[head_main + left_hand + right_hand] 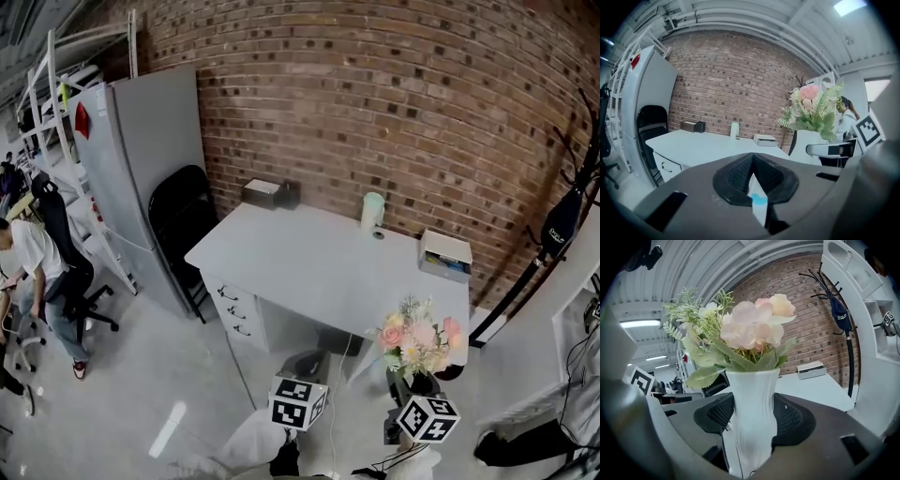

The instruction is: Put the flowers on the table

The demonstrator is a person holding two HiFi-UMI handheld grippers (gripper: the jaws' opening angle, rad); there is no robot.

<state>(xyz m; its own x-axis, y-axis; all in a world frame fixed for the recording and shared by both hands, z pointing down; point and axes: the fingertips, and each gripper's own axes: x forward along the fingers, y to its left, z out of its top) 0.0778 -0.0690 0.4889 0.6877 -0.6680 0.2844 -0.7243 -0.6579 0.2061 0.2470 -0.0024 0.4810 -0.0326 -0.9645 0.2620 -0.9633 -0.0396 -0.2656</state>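
Note:
A bunch of pink and cream flowers (419, 342) with green leaves stands in a white ribbed vase (753, 413). My right gripper (752, 420) is shut on the vase's body and holds it upright in front of the table's near right corner, off the tabletop. The white table (309, 262) stands against the brick wall. My left gripper (752, 180) is shut with nothing in it, to the left of the flowers (813, 105) and aimed at the table (698, 145). In the head view, the left gripper (302, 377) is short of the table's front edge.
On the table stand a dark box (270, 194), a pale cup (373, 211) and a white box (445, 255). A black folding chair (183, 225) and a grey cabinet (141, 187) are to its left. A coat rack (572, 216) stands right. A person (28, 272) is far left.

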